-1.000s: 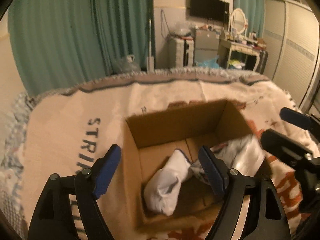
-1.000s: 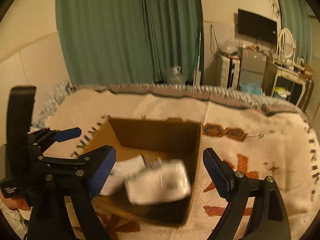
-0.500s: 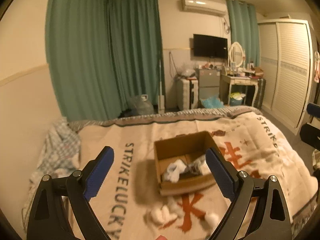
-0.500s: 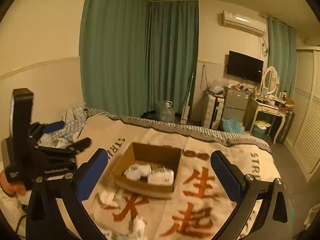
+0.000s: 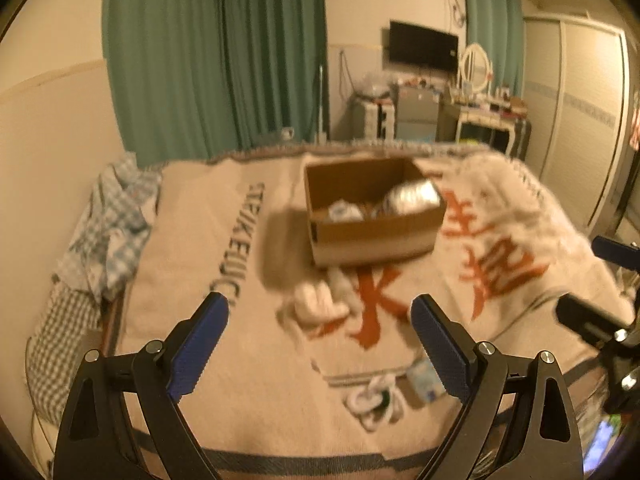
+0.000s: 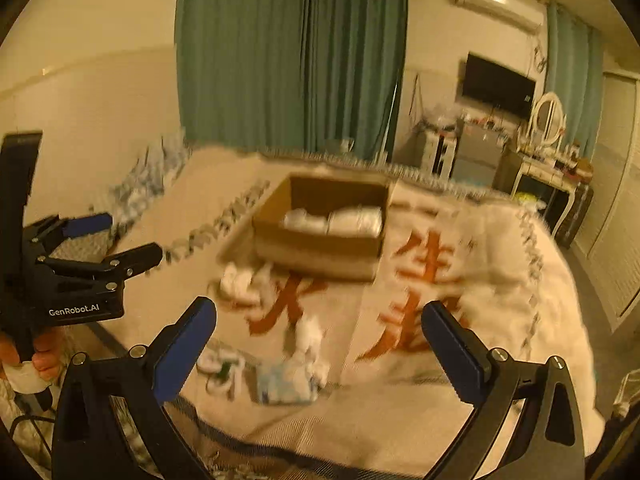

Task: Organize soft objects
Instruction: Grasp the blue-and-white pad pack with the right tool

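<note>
A cardboard box stands mid-bed on the blanket and holds white socks and a pale folded cloth. Loose white socks lie just in front of the box. More socks and a light blue folded item lie near the bed's near edge. My left gripper is open and empty above the near blanket. My right gripper is open and empty, to its right.
A cream blanket with orange characters covers the bed. Checked bedding is bunched at the left edge. Green curtains, a TV, a dresser with a mirror and a wardrobe stand beyond the bed.
Both grippers pulled far back from the box, then dropped lower and nearer to the bed's front edge. The views are blurred with motion. Both stay open and empty.
</note>
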The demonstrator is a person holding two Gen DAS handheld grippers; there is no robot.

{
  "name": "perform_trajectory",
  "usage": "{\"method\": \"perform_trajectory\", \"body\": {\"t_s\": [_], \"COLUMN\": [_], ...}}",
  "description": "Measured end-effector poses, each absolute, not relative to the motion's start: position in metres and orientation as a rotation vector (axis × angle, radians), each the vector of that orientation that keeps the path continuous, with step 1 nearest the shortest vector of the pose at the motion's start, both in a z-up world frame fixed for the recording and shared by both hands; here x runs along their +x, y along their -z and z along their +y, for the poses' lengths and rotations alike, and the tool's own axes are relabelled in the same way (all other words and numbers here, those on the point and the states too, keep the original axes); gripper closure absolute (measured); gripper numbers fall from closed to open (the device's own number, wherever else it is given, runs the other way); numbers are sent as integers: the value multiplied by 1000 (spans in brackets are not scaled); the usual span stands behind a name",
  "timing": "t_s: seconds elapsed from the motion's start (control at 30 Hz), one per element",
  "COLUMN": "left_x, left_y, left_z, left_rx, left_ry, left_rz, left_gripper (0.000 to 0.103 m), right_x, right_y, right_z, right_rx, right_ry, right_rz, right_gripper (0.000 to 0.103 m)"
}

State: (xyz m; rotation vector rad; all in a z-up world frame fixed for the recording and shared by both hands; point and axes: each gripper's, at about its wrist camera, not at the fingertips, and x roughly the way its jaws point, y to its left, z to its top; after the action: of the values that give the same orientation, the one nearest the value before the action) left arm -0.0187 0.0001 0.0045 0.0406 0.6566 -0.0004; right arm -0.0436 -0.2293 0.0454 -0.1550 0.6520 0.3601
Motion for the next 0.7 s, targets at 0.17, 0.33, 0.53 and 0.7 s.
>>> {"method": "perform_trajectory", "body": {"t_s": [0.17,0.33,0.53,0.7], "left_x": [-15,-6,2,5], "left_y": [42,78,105,114], "left_z": [-14,-11,5,5], "left_rx": [76,77,10,17], "left_ry": [14,-19,-55,-48], "left_rz": [719,789,863,891], "left_gripper": [9,9,10,10], "right_x": [-33,-19,-7,5], "right_y": [18,78,116,143], "right_z": [-215,-197,-184,-169], "right_rx": [-203,-263,-274,-324], "right_ry": [-358,-371,-395,-395], "right_rz": [749,869,964,1040], "right_gripper": [0,0,4,9]}}
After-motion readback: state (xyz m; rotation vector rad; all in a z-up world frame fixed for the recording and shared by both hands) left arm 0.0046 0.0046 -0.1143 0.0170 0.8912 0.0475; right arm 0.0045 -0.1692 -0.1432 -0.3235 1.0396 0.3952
